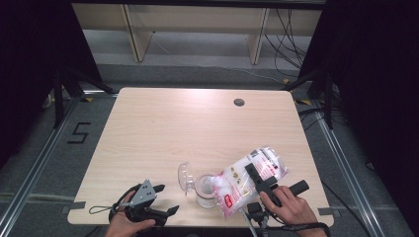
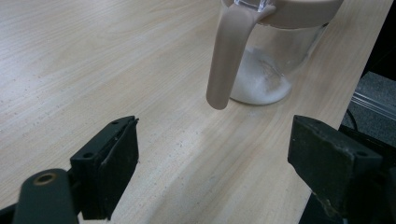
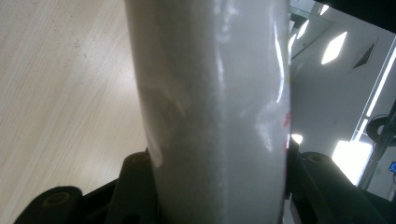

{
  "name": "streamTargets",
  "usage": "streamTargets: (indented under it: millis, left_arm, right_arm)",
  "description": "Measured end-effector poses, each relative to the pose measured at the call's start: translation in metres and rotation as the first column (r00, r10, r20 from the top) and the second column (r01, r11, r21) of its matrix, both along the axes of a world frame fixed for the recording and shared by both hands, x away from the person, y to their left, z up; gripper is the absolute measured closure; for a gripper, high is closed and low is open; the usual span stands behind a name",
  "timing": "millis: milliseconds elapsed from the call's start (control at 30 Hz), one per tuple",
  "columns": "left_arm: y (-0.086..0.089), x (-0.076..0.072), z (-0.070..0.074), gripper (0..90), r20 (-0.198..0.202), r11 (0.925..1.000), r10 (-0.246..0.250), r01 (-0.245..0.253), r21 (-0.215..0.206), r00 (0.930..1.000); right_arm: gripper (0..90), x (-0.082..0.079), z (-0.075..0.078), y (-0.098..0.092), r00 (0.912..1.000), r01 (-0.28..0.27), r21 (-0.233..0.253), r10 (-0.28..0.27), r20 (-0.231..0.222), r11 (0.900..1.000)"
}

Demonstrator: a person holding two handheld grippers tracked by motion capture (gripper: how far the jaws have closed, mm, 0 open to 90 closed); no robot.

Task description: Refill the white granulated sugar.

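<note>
A clear plastic bag of white granules (image 1: 249,178) with red print is tilted mouth-down over a clear jar (image 1: 206,190) near the table's front edge. My right gripper (image 1: 258,178) is shut on the bag; in the right gripper view the bag (image 3: 215,107) bulges between the jaws. The jar (image 2: 271,60) has a beige rim and strap (image 2: 229,56) and a layer of white granules at its bottom. Its clear lid (image 1: 185,177) hangs open at the left. My left gripper (image 1: 167,199) rests open on the table left of the jar, nothing between its fingers (image 2: 112,163).
The light wooden table (image 1: 188,128) has a dark cable grommet (image 1: 239,102) at the back right. The jar stands close to the front edge. Wooden furniture legs and cables lie on the floor beyond the table.
</note>
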State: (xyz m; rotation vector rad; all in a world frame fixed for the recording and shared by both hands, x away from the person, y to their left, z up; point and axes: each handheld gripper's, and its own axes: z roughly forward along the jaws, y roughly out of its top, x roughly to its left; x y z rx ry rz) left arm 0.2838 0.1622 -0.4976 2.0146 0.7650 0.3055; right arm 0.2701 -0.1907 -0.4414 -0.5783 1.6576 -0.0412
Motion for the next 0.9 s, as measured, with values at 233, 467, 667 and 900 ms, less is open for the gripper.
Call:
streamTargets:
  millis: [233, 467, 667, 900]
  left_arm:
    - [0.0, 0.0, 0.0001, 16.1, -0.001, 1.0, 0.0, 0.0, 0.001, 1.0]
    - [0.0007, 0.0003, 0.0007, 16.2, 0.006, 1.0, -0.002, 0.001, 0.01, 1.0]
    - [0.0007, 0.0016, 0.0005, 16.1, 0.021, 0.9998, -0.018, 0.018, 0.013, 0.9996]
    - [0.0007, 0.0013, 0.0005, 16.1, 0.015, 0.9999, -0.014, 0.014, 0.002, 0.9998]
  right_arm:
    - [59.0, 0.0003, 0.0003, 0.0005, 0.9999, -0.01, -0.008, 0.01, 0.011, 1.0]
    - [59.3, 0.0002, 0.0004, 0.0007, 0.9998, -0.013, -0.009, 0.013, 0.015, 1.0]
    - [59.6, 0.0005, -0.0007, 0.001, 0.9998, -0.013, 0.007, 0.013, 0.014, 1.0]
    - [60.3, -0.0025, -0.0014, -0.0013, 0.9996, -0.029, 0.023, 0.03, -0.002, 0.999]
